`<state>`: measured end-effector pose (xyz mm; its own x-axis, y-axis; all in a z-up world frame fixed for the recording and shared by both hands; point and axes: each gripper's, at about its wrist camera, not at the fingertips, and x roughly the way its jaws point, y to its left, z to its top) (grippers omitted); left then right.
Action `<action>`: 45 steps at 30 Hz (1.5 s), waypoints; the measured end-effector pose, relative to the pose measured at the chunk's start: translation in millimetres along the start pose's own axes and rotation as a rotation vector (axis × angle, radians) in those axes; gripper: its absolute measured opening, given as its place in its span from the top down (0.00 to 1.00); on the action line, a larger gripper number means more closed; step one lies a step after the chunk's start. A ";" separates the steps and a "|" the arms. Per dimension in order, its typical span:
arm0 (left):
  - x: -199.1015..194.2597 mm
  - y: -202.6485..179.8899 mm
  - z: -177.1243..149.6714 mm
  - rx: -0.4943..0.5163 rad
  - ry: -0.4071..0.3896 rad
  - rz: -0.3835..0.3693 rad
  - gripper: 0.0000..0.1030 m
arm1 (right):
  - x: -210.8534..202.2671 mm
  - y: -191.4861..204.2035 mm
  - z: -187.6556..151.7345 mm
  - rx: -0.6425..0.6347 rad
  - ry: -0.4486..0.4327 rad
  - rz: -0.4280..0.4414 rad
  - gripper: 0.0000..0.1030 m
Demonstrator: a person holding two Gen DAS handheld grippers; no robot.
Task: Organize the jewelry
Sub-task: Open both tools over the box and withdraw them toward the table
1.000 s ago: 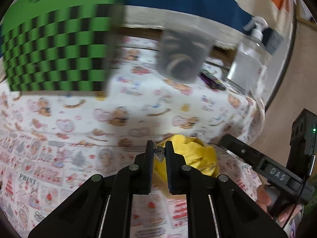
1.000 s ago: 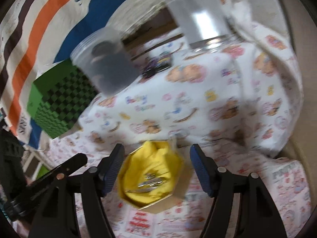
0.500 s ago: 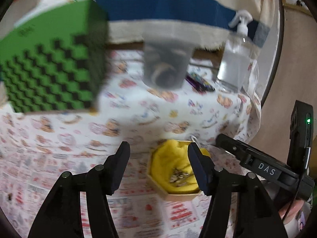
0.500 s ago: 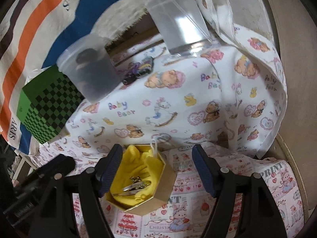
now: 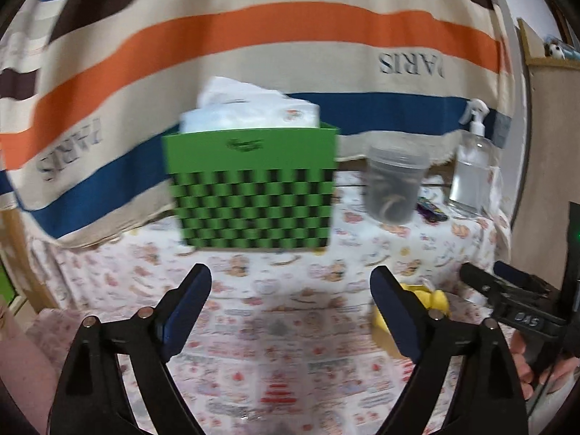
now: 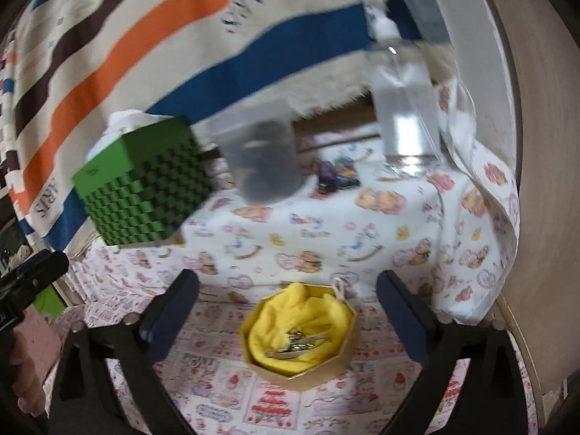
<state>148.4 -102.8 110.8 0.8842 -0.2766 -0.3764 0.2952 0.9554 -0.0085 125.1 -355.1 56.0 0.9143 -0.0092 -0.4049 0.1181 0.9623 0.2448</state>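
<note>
Both wrist views look forward, low over the worktop; each shows the green chequered box (image 5: pixel 253 188) (image 6: pixel 141 188), centre and left respectively.

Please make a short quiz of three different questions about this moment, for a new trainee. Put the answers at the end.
1. True or false: the left tool is shut on a piece of jewelry.
2. Multiple choice: what lies inside the small box with the yellow cloth? A) metal jewelry pieces B) a pen C) nothing
3. Fill in: the plastic cup stands between the spray bottle and the ____ checkered box.

Key
1. False. Its jaws stand wide apart and hold nothing.
2. A. The jewelry rests on the cloth.
3. Green.
</note>
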 end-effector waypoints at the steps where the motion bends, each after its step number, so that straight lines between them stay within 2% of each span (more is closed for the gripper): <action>1: -2.7 4.8 -3.8 -0.001 -0.003 0.005 0.13 | -2.4 4.4 -1.6 -0.009 -0.009 0.002 0.02; 8: -17.4 41.6 -30.0 -0.013 -0.030 0.093 0.08 | -8.2 23.0 -9.6 -0.061 -0.021 0.009 0.00; 11: -22.6 52.2 -37.9 -0.002 -0.014 0.194 0.08 | -10.7 29.2 -12.2 -0.071 -0.014 0.007 0.00; 17: -27.3 70.9 -48.9 -0.013 -0.008 0.205 0.06 | -24.9 48.2 -16.3 -0.101 -0.039 0.042 0.00; 20: -15.3 79.5 -57.3 -0.038 0.032 0.213 0.06 | -22.5 59.0 -22.5 -0.134 -0.026 0.043 0.00; 22: -3.1 87.1 -66.6 -0.084 0.094 0.228 0.06 | -19.1 65.8 -28.5 -0.164 -0.015 0.043 0.00; 24: 7.3 91.9 -75.9 -0.111 0.155 0.198 0.06 | -14.6 71.2 -34.1 -0.192 -0.005 0.030 0.00; 31: 27.7 92.4 -89.2 -0.119 0.254 0.149 0.07 | -0.1 81.0 -49.7 -0.243 0.053 0.019 0.00; 34: 40.8 95.6 -97.6 -0.142 0.301 0.149 0.24 | 3.4 80.0 -52.3 -0.245 0.064 0.013 0.00; 39: 62.5 91.9 -111.9 -0.169 0.429 0.048 0.36 | 11.6 74.6 -53.9 -0.225 0.096 0.002 0.00; 41: 62.2 84.7 -113.6 -0.140 0.429 0.036 0.36 | 13.5 72.3 -54.0 -0.217 0.106 -0.003 0.00; 43: 62.3 72.1 -115.6 -0.065 0.415 0.075 0.36 | 15.4 70.5 -53.6 -0.212 0.112 -0.013 0.00; 45: 64.8 61.9 -118.2 -0.001 0.423 0.069 0.36 | 17.4 68.6 -53.7 -0.208 0.119 -0.025 0.00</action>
<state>181.3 -49.3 -23.7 0.6759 -0.1451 -0.7226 0.2396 0.9704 0.0293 128.3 -274.7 18.5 0.8585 -0.0138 -0.5126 0.0468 0.9976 0.0515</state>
